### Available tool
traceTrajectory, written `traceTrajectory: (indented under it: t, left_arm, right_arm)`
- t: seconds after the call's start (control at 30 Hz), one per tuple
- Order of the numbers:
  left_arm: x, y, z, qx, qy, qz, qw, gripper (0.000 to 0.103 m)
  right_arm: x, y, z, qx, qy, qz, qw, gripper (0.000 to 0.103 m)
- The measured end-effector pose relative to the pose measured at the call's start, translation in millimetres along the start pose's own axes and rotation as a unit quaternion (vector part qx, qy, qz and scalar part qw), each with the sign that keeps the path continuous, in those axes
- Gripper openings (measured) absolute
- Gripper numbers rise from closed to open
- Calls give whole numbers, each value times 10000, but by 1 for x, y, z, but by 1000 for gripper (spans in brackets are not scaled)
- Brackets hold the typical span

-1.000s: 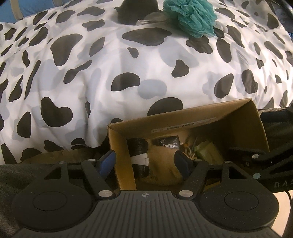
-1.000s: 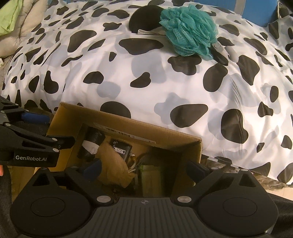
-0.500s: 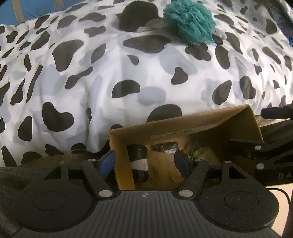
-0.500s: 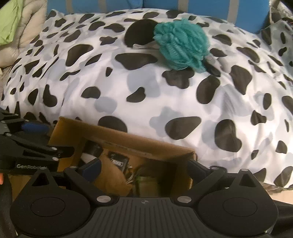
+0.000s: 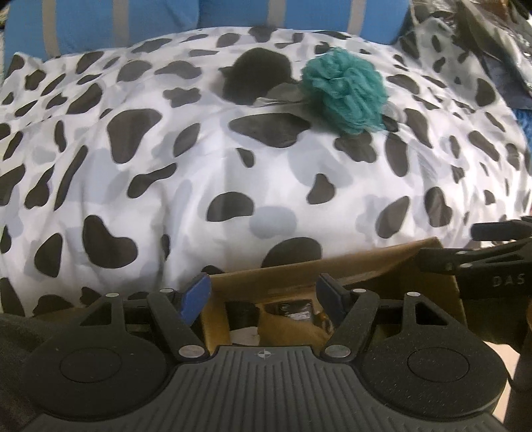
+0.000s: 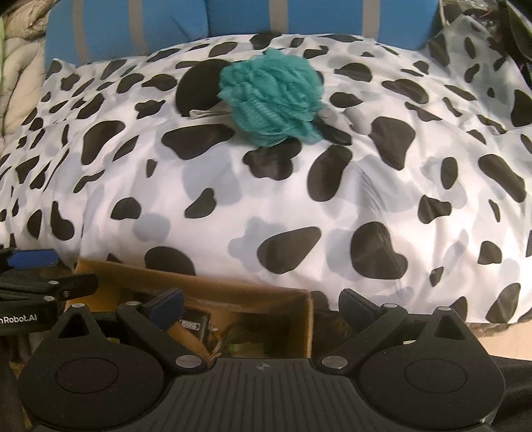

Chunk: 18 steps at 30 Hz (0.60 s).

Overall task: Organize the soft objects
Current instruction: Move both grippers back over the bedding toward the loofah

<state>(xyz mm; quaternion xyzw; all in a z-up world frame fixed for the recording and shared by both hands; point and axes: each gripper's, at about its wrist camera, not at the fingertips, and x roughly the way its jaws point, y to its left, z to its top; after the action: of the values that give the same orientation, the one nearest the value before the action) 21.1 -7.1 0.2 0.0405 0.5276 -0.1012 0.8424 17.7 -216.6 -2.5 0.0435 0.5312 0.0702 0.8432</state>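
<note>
A teal mesh bath pouf lies high on a cow-print pillow, beside a round black soft item. An open cardboard box sits against the pillow's near side, holding a brown cloth, a black labelled item and something green. My left gripper is open and straddles the box's left wall with nothing pinched. My right gripper is also open, straddling the box's right wall. Both are far from the pouf.
A blue cushion with grey stripes stands behind the pillow. Dark clutter lies at the far right and pale quilted fabric at the far left. Each view shows the other gripper at its edge.
Both views have tipped upward: the box has slid to the bottom of the frames, the pouf sits lower, and the blue striped cushion has come into sight. Both grippers' jaws look unchanged.
</note>
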Motion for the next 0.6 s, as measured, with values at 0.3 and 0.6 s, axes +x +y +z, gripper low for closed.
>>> traceTrajectory:
  t: [0.3,0.6]
  left_arm:
    - [-4,2,2,-64,-110,-71,9999,69]
    - [-2,-1,12,60,-239,-91,9997,69]
  right_arm:
    - [-9,0,5,-54,-269,-37,9996,99]
    - [-20,-7,23,-83,-716,102,9973,99]
